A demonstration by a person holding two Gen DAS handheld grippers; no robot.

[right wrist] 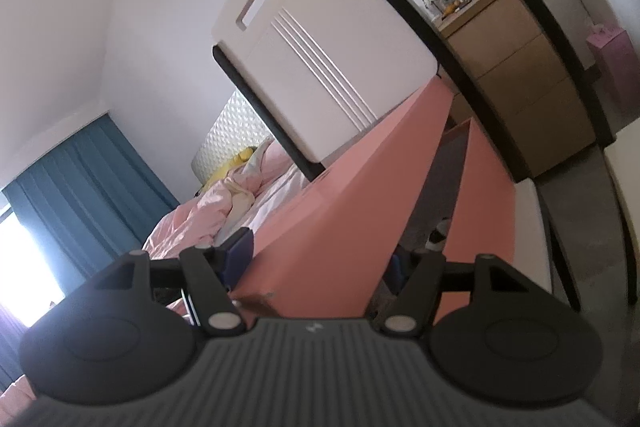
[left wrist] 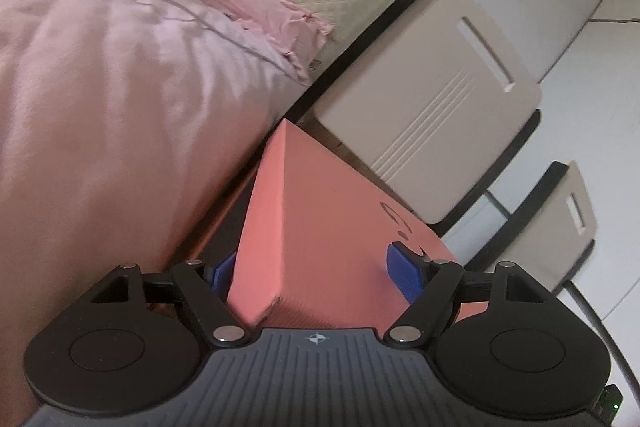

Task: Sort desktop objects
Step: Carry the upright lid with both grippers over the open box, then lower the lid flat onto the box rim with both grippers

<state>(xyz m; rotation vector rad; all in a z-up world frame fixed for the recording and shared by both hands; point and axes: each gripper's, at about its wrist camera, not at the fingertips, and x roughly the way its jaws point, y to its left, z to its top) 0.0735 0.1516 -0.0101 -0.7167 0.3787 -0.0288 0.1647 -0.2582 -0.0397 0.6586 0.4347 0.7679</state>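
A salmon-pink cardboard box point(left wrist: 320, 227) fills the space between my left gripper's point(left wrist: 316, 273) blue pads; the jaws are shut on one end of it and hold it tilted. In the right wrist view the same pink box point(right wrist: 344, 195) runs away from the camera, with its open inside showing dark. My right gripper point(right wrist: 320, 263) is shut on the box's wall, one blue pad point(right wrist: 240, 255) on the outside and the other inside. No table surface shows under the box in either view.
A bed with a pink duvet point(left wrist: 100, 87) lies left of the box. A beige chair back with a slot handle point(left wrist: 432, 99) stands just beyond it, and also shows in the right wrist view point(right wrist: 320, 51). A second chair point(left wrist: 568, 223), a wooden drawer unit point(right wrist: 520, 67) and blue curtains point(right wrist: 80, 187) are around.
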